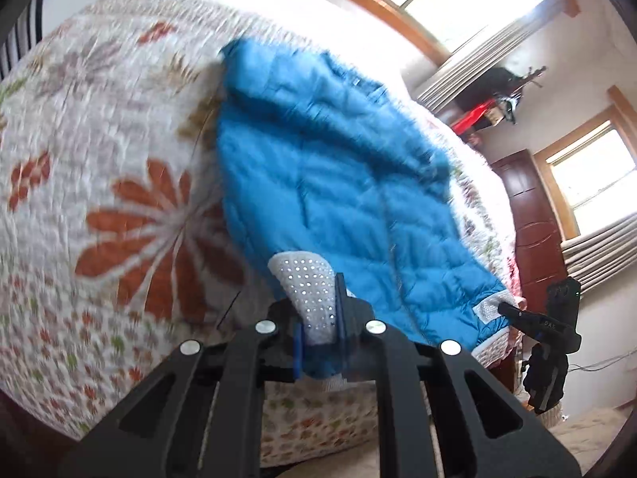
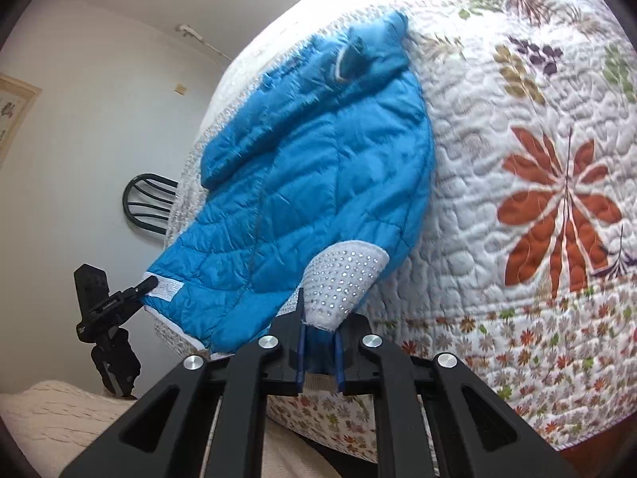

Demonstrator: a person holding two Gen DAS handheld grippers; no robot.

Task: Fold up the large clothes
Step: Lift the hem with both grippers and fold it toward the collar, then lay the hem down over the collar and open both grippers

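A blue quilted puffer jacket [image 1: 330, 183] lies lengthwise on the bed, hood at the far end and hem at the near edge; it also shows in the right wrist view [image 2: 302, 183]. My left gripper [image 1: 318, 310] is shut on the jacket's left hem corner. My right gripper [image 2: 330, 298] is shut on the right hem corner. Each gripper shows in the other's view, the right one [image 1: 497, 308] and the left one [image 2: 153, 281], pinching the hem at the bed's edge.
The bed carries a white floral quilt [image 1: 119, 183], also seen in the right wrist view [image 2: 537, 199]. A wooden door [image 1: 533, 223] and windows [image 1: 589, 167] stand beyond the bed. A dark chair back [image 2: 149, 203] stands by the wall. A beige rug [image 2: 51, 422] covers the floor.
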